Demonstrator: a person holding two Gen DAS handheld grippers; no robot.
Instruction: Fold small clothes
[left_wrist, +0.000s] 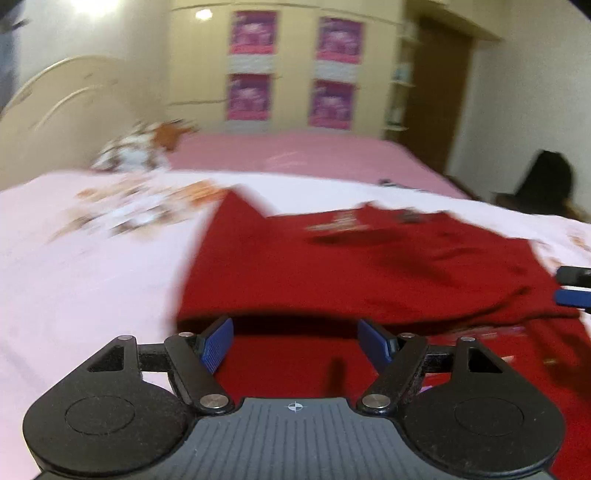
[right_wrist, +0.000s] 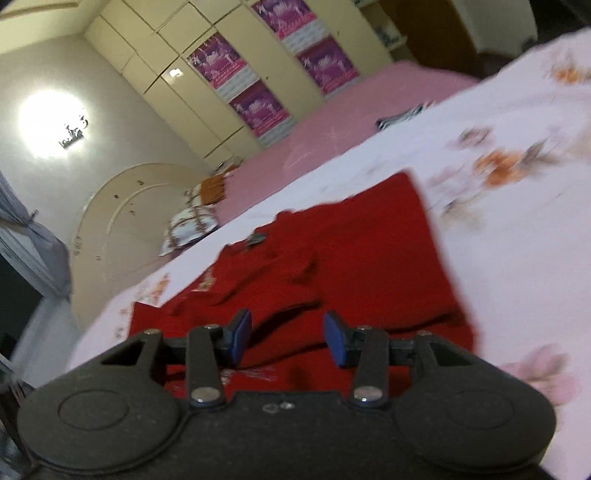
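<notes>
Red garment (left_wrist: 388, 266) on floral sheet (left_wrist: 92, 280), both hand-held grippers, left (left_wrist: 295, 343) and right (right_wrist: 288, 341), spread and empty.

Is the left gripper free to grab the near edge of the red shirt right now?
Probably yes. The left gripper is open and empty, with the red shirt's folded edge just ahead of its fingers and nothing between them.

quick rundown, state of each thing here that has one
red shirt: flat on the bed, partly folded, held by neither gripper
left gripper: open, nothing between its fingers
right gripper: open, nothing between its fingers
wardrobe: doors closed
</notes>
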